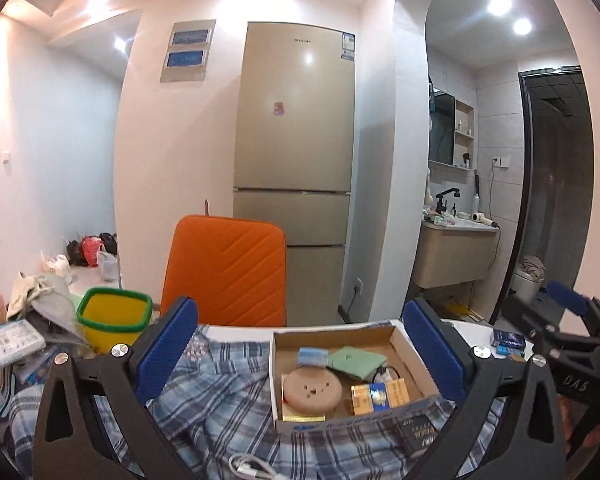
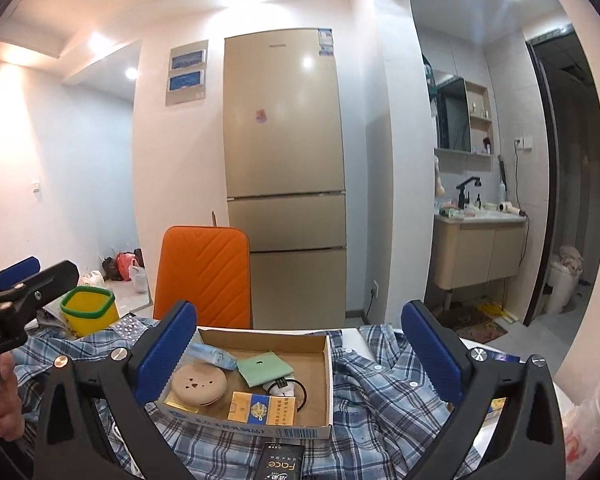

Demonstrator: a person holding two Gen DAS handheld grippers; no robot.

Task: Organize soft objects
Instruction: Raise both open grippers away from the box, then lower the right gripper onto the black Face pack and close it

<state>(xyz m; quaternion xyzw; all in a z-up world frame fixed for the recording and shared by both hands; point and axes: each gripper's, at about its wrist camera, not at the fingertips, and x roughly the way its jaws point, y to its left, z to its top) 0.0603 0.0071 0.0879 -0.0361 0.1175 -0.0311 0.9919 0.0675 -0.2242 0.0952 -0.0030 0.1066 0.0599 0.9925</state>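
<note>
A blue plaid shirt (image 1: 220, 400) lies crumpled across the table; it also shows in the right wrist view (image 2: 380, 392). On it sits an open cardboard box (image 1: 410, 344) holding a round tan case (image 1: 312, 390), a green cloth pouch (image 1: 356, 358), a yellow packet and a blue packet. The box also shows in the right wrist view (image 2: 326, 360). My left gripper (image 1: 300, 344) is open and empty, above the shirt and box. My right gripper (image 2: 300, 348) is open and empty, above the box. Each gripper shows at the edge of the other's view.
A yellow bin with a green rim (image 1: 114, 316) stands at the left beside a pile of cloth and packets (image 1: 32, 304). An orange chair back (image 1: 228, 270) stands behind the table. A white cable (image 1: 248, 468) and a black packet (image 2: 280, 464) lie near the front.
</note>
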